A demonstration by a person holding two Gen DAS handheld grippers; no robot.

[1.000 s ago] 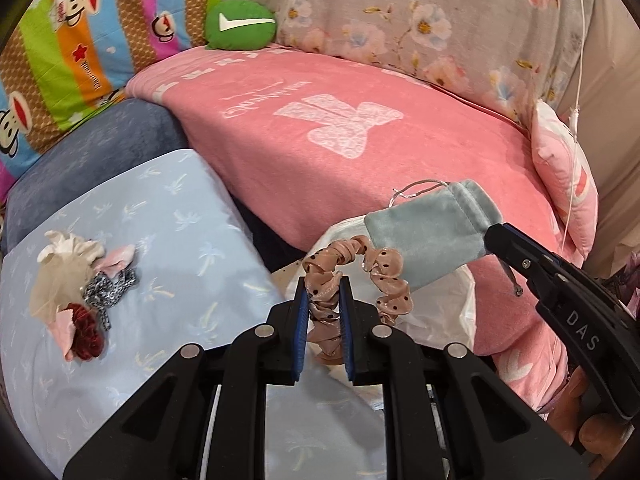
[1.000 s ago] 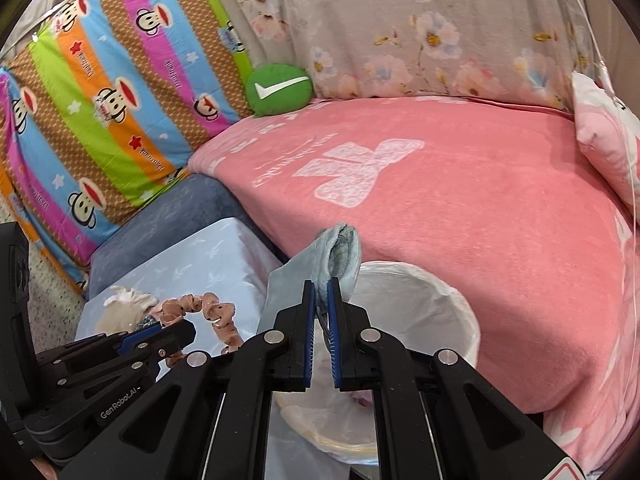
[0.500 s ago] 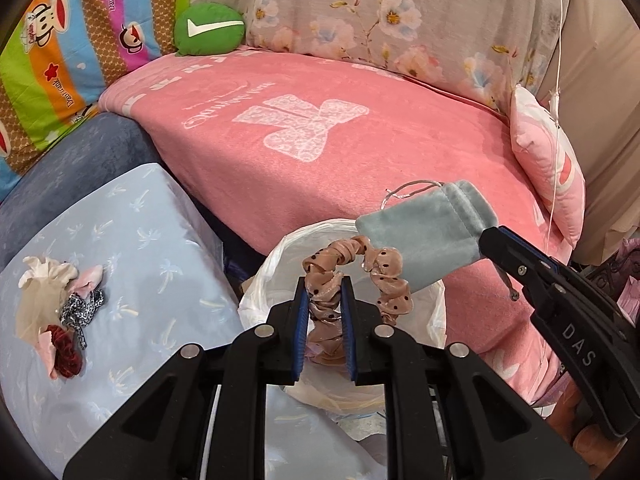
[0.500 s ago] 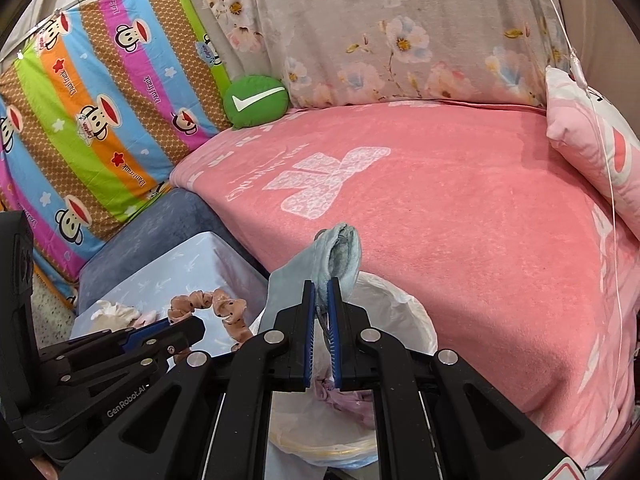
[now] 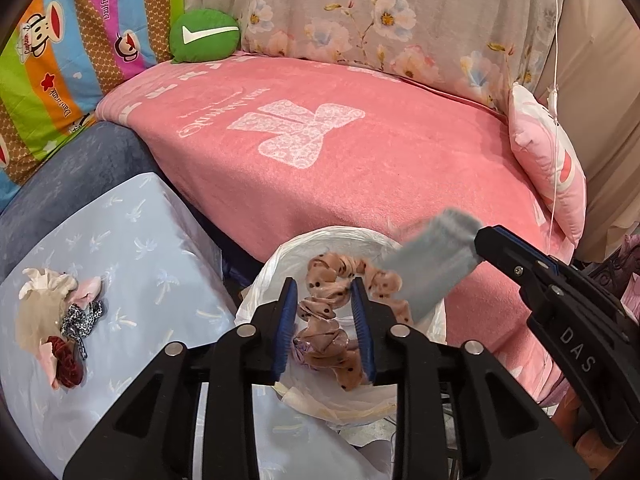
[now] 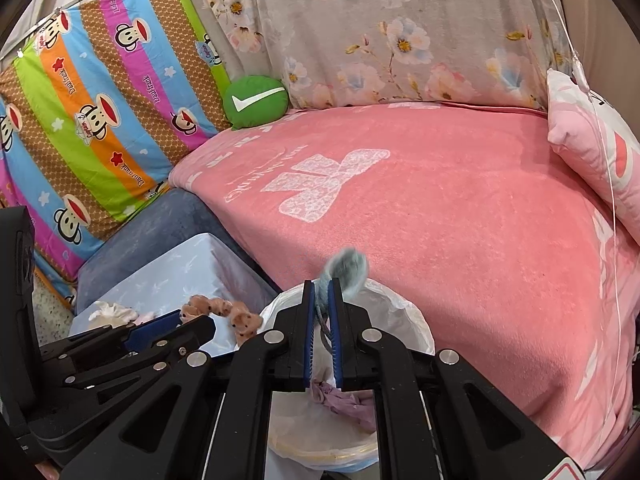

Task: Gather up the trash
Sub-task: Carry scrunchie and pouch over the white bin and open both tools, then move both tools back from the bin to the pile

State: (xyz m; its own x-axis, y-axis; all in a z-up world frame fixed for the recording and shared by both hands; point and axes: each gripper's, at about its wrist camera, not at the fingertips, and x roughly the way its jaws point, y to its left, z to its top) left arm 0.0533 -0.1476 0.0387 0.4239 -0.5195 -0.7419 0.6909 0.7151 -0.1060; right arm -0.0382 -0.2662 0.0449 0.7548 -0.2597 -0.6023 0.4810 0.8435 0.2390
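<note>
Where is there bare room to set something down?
The pink blanket between the green round cushion and the pink pillow is bare. The light-blue sheet is free beyond the scrap pile. The white-lined bin is crowded.

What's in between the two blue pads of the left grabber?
The pink polka-dot fabric scrunchie sits between the left gripper's blue pads, which have just been opening, above the white-lined trash bin. The left wrist view shows it.
</note>
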